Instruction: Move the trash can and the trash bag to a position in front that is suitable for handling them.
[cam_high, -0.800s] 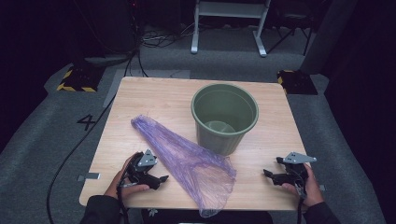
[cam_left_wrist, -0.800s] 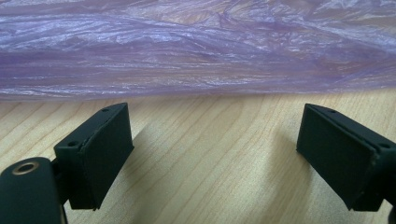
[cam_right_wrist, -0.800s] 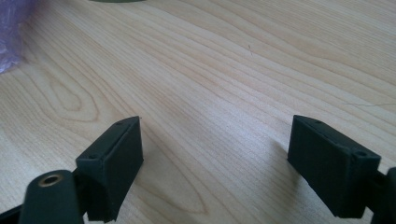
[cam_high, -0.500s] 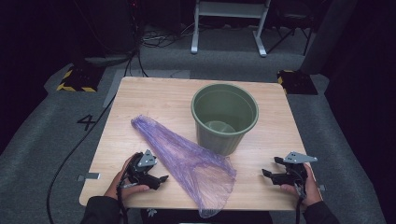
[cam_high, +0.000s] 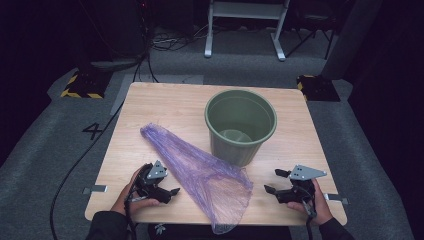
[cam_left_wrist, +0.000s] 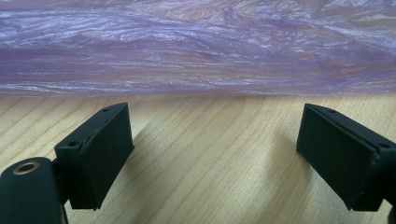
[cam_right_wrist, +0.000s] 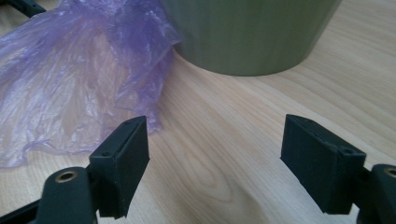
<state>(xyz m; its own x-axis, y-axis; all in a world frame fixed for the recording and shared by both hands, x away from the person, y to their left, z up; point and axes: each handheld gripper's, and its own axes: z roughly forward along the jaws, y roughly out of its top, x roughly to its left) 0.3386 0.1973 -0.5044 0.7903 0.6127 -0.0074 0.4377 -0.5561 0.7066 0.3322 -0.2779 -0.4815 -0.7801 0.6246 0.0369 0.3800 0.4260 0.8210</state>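
step: approach to purple bag (cam_high: 200, 175); left gripper (cam_high: 167, 192) and right gripper (cam_high: 272, 187) jaws spread, empty; next: pinch bag's edge beside bucket (cam_high: 241, 125)

One legible marking is showing: the numeral "4" (cam_high: 93, 131), in dark strokes, is lying on the grey floor covering (cam_high: 45, 165) just beside the left edge of the wooden table (cam_high: 165, 107). Yellow-and-black hazard striping (cam_high: 78, 93) is running along a floor plate beyond that numeral; it is bearing no characters. No other text, label or brand is reading clearly.
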